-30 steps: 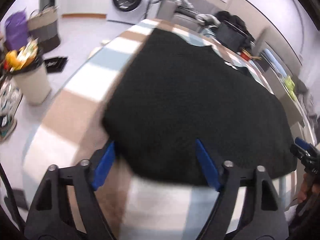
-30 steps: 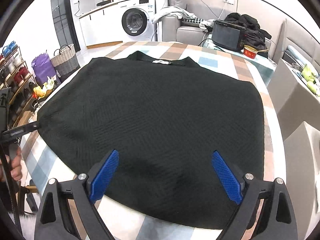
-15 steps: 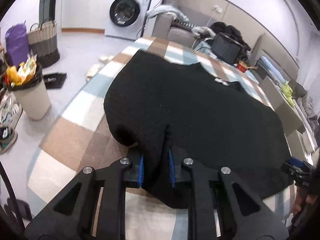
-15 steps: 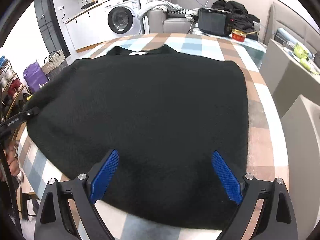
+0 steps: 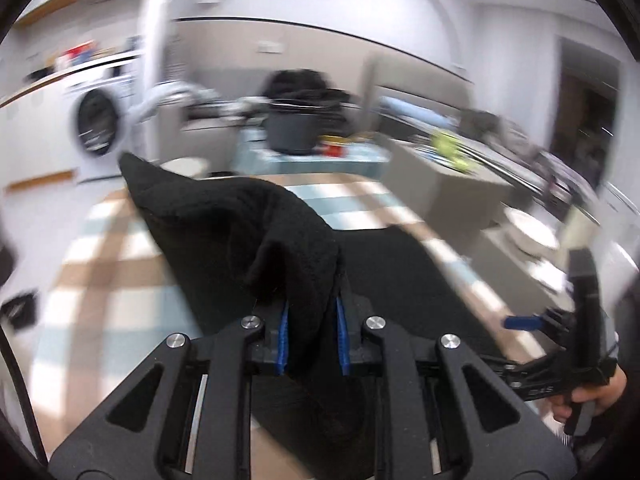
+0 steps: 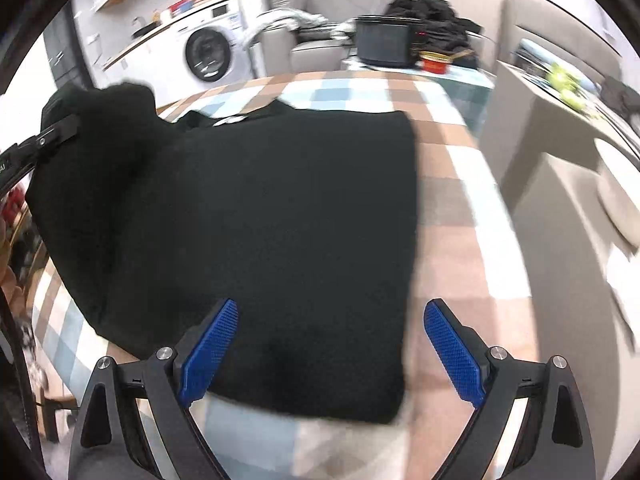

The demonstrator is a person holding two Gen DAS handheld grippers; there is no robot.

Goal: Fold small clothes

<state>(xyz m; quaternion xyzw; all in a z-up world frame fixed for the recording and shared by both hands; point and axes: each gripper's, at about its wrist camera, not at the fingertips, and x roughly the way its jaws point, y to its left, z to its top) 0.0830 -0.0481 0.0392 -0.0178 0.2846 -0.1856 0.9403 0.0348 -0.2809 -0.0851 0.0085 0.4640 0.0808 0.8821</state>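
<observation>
A black knit sweater [image 6: 280,216] lies spread on the checked tablecloth [image 6: 452,200]. My left gripper [image 5: 311,334] is shut on a bunched fold of the sweater [image 5: 256,232] at its left edge and holds it lifted off the table. In the right wrist view that gripper [image 6: 60,132] shows at the far left with the raised cloth draped over it. My right gripper [image 6: 334,350] is open just above the sweater's near right corner, with the hem between its blue pads [image 6: 208,344] and no pad touching it.
A washing machine [image 6: 212,56] stands behind the table on the left. A black box [image 6: 384,42] and a red bowl [image 6: 438,62] sit on a far table. A grey cabinet [image 6: 560,184] stands close to the table's right edge.
My left gripper closed on the sweater's left edge, then lifted it up and swung inward. My right gripper slid right toward the sweater's near right corner, still open.
</observation>
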